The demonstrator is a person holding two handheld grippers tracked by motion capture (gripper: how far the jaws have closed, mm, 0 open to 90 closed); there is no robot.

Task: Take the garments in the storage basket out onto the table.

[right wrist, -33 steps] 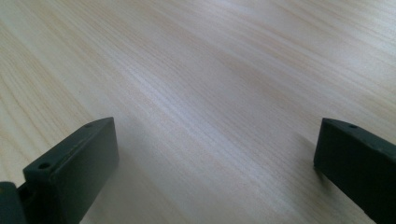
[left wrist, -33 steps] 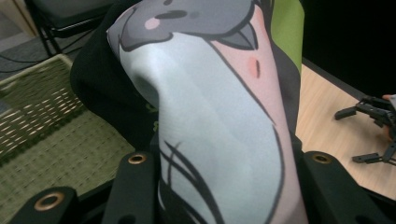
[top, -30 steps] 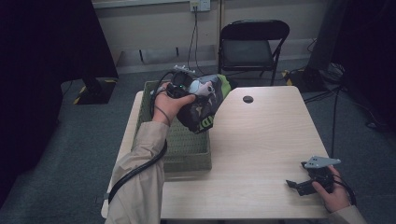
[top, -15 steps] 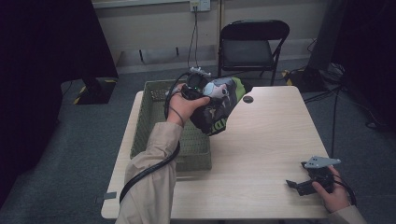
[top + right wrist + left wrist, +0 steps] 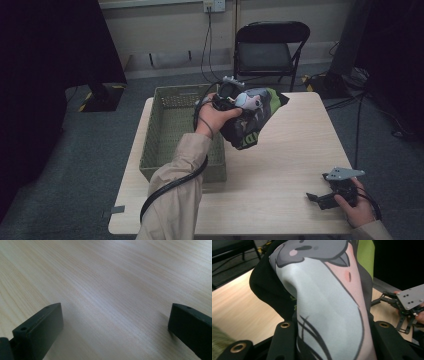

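One bag (image 5: 252, 119), clamped in left gripper (image 5: 231, 97); one basket (image 5: 165, 145) beside, contents unclear; right gripper (image 5: 320, 196) agape, empty.

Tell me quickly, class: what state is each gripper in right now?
Left gripper: closed on the printed cushion, held above the table.
Right gripper: open, holding nothing, low over the table.

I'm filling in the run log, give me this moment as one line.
left gripper: shut on printed bag, held above table | right gripper: open, low over table | basket: at table's left
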